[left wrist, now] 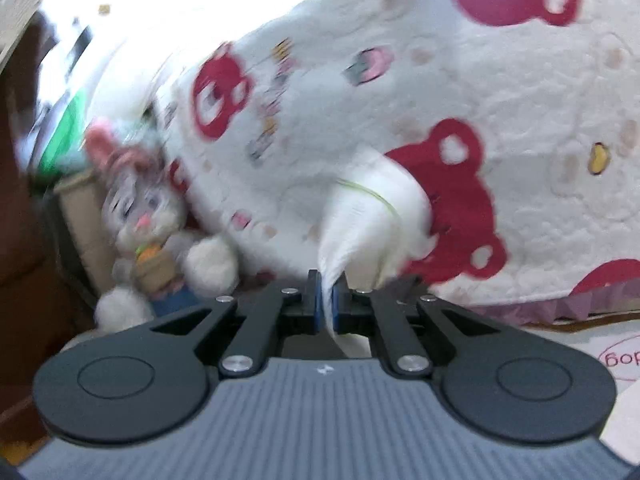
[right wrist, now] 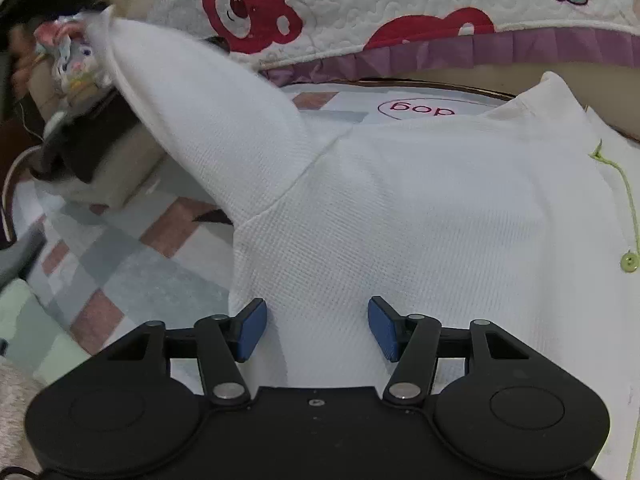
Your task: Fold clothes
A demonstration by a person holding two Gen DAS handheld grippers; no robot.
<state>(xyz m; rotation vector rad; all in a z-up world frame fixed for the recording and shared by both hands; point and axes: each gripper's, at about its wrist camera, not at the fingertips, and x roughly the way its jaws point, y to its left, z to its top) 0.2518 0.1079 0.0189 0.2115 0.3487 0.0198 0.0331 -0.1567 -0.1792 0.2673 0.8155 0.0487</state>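
Note:
A white waffle-knit shirt with green stitching and a green button lies on a checked mat. Its sleeve is lifted up to the left. My left gripper is shut on a bunched fold of the white shirt and holds it raised in front of the quilt. My right gripper is open, its blue pads resting low over the shirt's body, with fabric between the jaws.
A white quilt with red bears hangs over the bed edge behind the mat, with a purple frill. A plush rabbit sits by a cardboard box at the left. A dark object lies at the mat's left.

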